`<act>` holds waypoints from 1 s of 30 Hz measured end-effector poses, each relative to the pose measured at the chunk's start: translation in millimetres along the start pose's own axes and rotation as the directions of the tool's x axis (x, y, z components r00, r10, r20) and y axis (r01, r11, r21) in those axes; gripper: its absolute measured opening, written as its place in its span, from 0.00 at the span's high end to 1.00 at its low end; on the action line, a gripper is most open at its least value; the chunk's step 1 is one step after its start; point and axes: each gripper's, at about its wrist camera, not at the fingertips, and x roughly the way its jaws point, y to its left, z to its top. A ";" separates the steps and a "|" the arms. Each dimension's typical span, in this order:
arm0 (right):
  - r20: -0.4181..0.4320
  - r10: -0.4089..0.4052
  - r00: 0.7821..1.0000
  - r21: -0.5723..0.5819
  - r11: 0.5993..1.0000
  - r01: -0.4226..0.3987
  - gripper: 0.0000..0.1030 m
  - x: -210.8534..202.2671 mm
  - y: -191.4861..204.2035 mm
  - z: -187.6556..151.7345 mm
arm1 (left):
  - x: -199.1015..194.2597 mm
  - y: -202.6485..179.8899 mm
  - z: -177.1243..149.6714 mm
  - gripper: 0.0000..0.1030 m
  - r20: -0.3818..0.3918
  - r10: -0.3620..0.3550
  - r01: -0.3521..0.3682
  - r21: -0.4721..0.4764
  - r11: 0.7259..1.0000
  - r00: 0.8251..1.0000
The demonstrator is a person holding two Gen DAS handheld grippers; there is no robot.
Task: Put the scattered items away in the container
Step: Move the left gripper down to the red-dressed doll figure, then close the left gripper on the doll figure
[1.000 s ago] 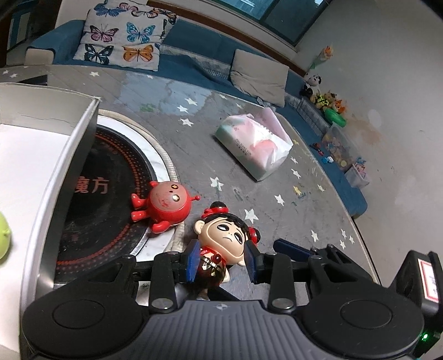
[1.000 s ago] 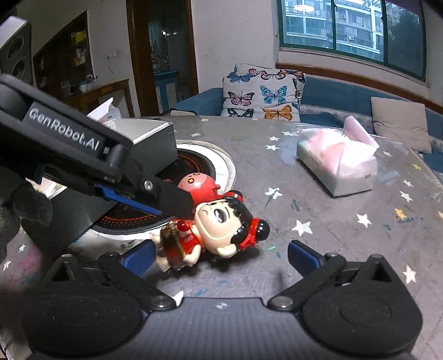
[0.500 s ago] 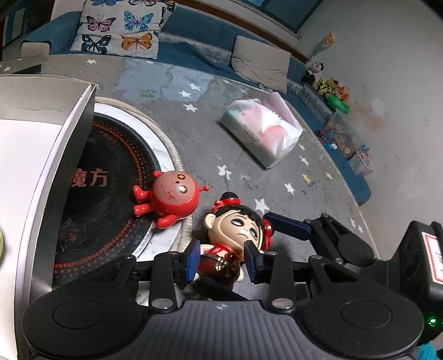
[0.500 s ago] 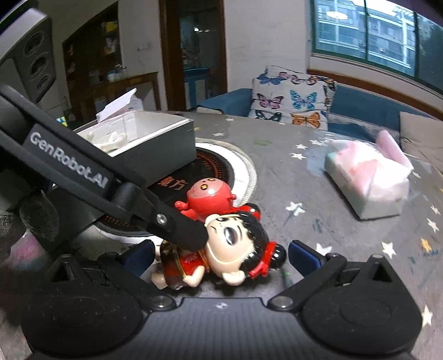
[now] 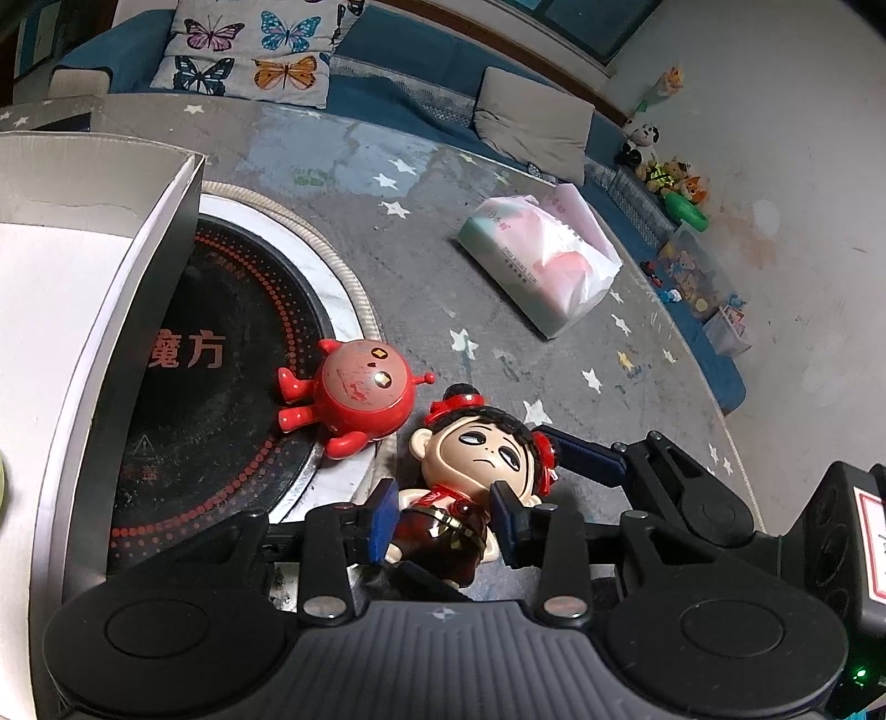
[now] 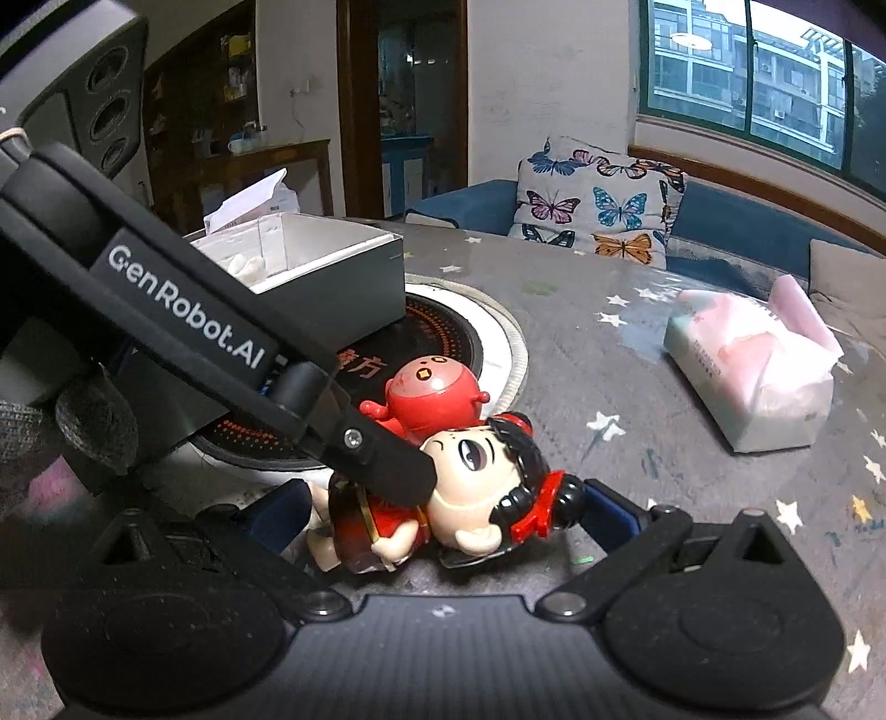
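A black-haired doll figure [image 5: 476, 459] in red clothes lies on the grey star-patterned table. My left gripper [image 5: 443, 523] is shut on the doll's red body. My right gripper [image 6: 443, 507] is open, its blue pads on either side of the same doll [image 6: 470, 476]; the left gripper's finger [image 6: 382, 459] crosses the doll's chest. A round red toy [image 5: 362, 396] lies on the edge of the black cooktop disc, just behind the doll. The grey box with white inside [image 5: 83, 310] stands at left, also in the right wrist view [image 6: 332, 271].
A pink and white tissue pack [image 5: 545, 263] lies on the table to the far right. The black round cooktop [image 5: 221, 354] with a white ring is set in the table beside the box. A blue sofa with a butterfly cushion [image 5: 255, 50] runs behind the table.
My right gripper has come closer, so the doll now lies between its open pads. My left gripper stays shut on the doll's body and the doll has tilted over a little.
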 end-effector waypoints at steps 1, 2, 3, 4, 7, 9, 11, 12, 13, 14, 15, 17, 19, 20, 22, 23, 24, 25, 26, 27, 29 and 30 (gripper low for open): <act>0.003 -0.003 1.000 0.001 1.000 0.003 0.03 -0.5 0.0 -0.3 | 0.2 0.0 -0.1 0.62 0.000 -0.002 0.002 0.002 1.000 1.000; 0.003 -0.004 1.000 0.000 1.000 0.004 0.03 -0.8 -0.1 -0.4 | 0.9 -0.4 0.2 0.61 -0.001 -0.002 0.002 0.002 1.000 1.000; 0.003 -0.005 1.000 -0.001 1.000 0.005 0.03 -0.9 0.0 -0.5 | 1.1 -0.9 0.3 0.61 -0.002 -0.001 0.001 0.002 1.000 1.000; 0.004 -0.006 1.000 -0.003 1.000 0.006 0.03 -0.6 0.3 -0.4 | 1.7 -1.6 0.5 0.59 -0.004 0.001 -0.001 0.003 1.000 1.000; 0.009 -0.014 1.000 -0.014 1.000 0.014 0.03 1.2 2.2 1.0 | 3.3 -3.7 0.5 0.55 -0.001 0.008 -0.008 0.017 1.000 1.000; 0.013 -0.019 1.000 -0.017 1.000 0.019 0.03 2.2 2.9 1.1 | 3.0 -3.5 0.2 0.55 0.001 0.006 -0.006 0.018 1.000 1.000; 0.013 -0.020 1.000 -0.019 1.000 0.020 0.03 2.7 2.9 0.9 | 2.7 -2.0 0.5 0.55 -0.001 0.001 -0.001 0.011 1.000 1.000; 0.012 -0.020 1.000 -0.021 1.000 0.021 0.03 3.0 2.7 0.8 | 2.9 -2.0 0.5 0.55 -0.001 0.001 -0.001 0.011 1.000 1.000; 0.011 -0.020 1.000 -0.023 1.000 0.020 0.02 3.5 2.6 0.8 | 2.7 -2.3 0.2 0.55 0.001 0.001 -0.001 0.013 1.000 1.000; 0.009 -0.019 1.000 -0.024 1.000 0.019 0.01 4.1 2.5 0.9 | 2.8 -1.8 0.5 0.55 0.003 0.002 -0.002 0.014 1.000 1.000; 0.004 -0.019 1.000 -0.026 0.999 0.019 0.00 4.9 2.9 0.8 | 2.7 -2.1 0.3 0.56 0.003 0.003 -0.003 0.017 1.000 1.000; 0.004 -0.027 1.000 -0.037 0.999 0.027 0.00 5.9 4.7 -0.2 | 2.5 -1.2 0.1 0.57 0.003 0.000 0.000 0.024 1.000 1.000; 0.007 -0.032 0.999 -0.043 0.999 0.033 0.00 6.1 5.6 -1.2 | 2.7 -0.9 0.1 0.57 0.002 -0.003 0.003 0.029 1.000 1.000; 0.004 -0.035 0.999 -0.047 0.998 0.036 0.00 6.6 5.8 -1.3 | 2.9 -1.7 0.0 0.57 0.002 -0.001 0.000 0.037 0.999 1.000; 0.004 -0.039 0.999 -0.055 0.998 0.040 0.01 6.9 6.1 -1.6 | 3.0 -3.2 -0.2 0.56 0.001 0.003 -0.003 0.046 0.999 1.000; 0.002 -0.039 0.999 -0.058 0.998 0.039 0.01 6.9 6.1 -1.7 | 3.1 -3.4 -0.1 0.56 0.000 0.002 -0.002 0.046 0.999 1.000; 0.001 -0.040 0.999 -0.063 0.997 0.040 0.03 6.6 6.3 -1.9 | 3.2 -2.9 -0.1 0.55 0.000 -0.001 0.001 0.046 0.999 1.000; 0.000 -0.042 0.999 -0.066 0.997 0.042 0.03 6.1 6.5 -2.0 | 3.6 -2.1 0.2 0.55 -0.001 -0.004 0.004 0.043 0.999 1.000; -0.003 -0.044 0.999 -0.066 0.997 0.043 0.03 5.8 6.5 -2.2 | 3.6 -1.6 0.1 0.55 -0.004 -0.006 0.006 0.039 0.999 1.000; -0.005 -0.046 0.999 -0.066 0.997 0.045 0.03 5.8 6.8 -2.4 | 4.1 -1.6 0.0 0.53 -0.007 -0.004 0.005 0.036 0.999 1.000; -0.012 -0.051 0.999 -0.066 0.997 0.050 0.03 5.8 7.6 -3.2 | 5.0 -2.3 -0.8 0.52 -0.010 -0.005 0.005 0.037 0.999 1.000; -0.014 -0.053 0.998 -0.063 0.997 0.052 0.03 5.5 7.9 -3.7 | 4.6 -2.5 -1.2 0.52 -0.009 -0.004 0.004 0.037 0.999 1.000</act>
